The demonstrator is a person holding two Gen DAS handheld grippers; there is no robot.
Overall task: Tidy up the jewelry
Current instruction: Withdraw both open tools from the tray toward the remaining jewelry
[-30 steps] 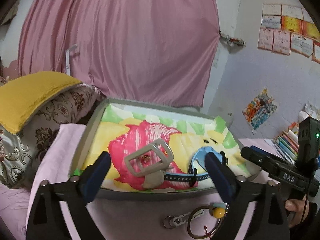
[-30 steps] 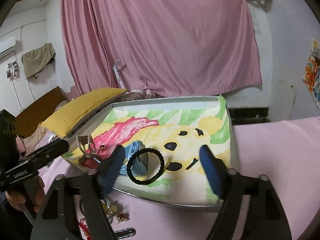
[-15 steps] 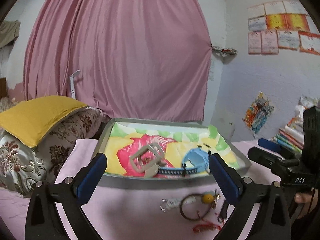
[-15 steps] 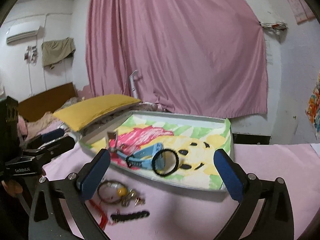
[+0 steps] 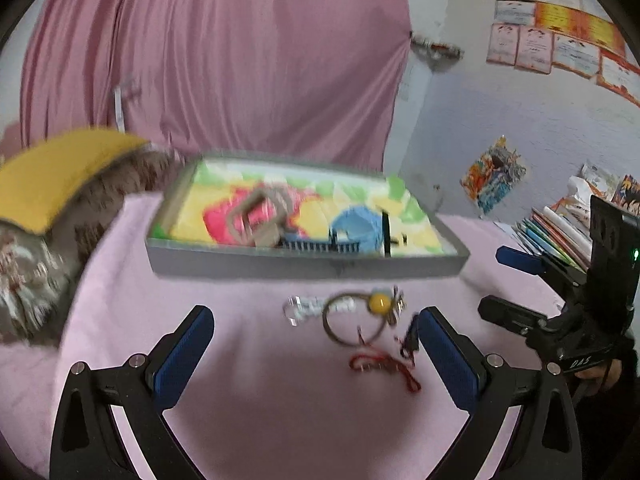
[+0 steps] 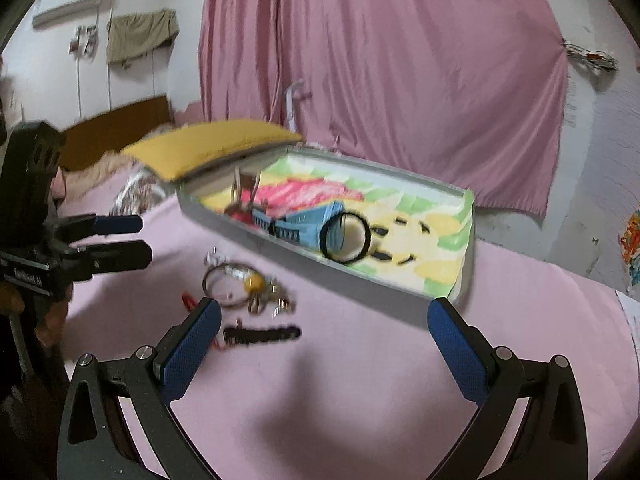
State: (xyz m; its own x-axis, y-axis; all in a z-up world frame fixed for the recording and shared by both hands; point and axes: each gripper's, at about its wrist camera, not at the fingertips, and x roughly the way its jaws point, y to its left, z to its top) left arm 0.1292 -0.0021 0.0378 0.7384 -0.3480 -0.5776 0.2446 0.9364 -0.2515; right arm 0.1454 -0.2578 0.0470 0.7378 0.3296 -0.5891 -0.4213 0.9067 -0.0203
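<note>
A grey tray (image 5: 304, 266) with a colourful cartoon lining stands on the pink cloth; it also shows in the right wrist view (image 6: 360, 280). In it lie a beige buckle (image 5: 260, 216), a blue watch (image 5: 356, 228) and a black ring (image 6: 345, 239). In front of the tray lie a bangle with a yellow bead (image 5: 378, 302), a clear clip (image 5: 300, 308), a red cord (image 5: 380, 364) and a black hair clip (image 6: 262, 334). My left gripper (image 5: 316, 344) is open above the cloth before these pieces. My right gripper (image 6: 324, 340) is open, right of the black clip.
A yellow pillow (image 5: 60, 176) on patterned cushions lies left of the tray. A stack of books (image 5: 560, 232) stands at the right. A pink curtain (image 5: 220, 60) hangs behind. The pink cloth (image 5: 280, 420) stretches toward me.
Both grippers have pulled back and up from the tray. The loose pieces on the cloth in front of the tray have come into full view. The frames now are motion-blurred.
</note>
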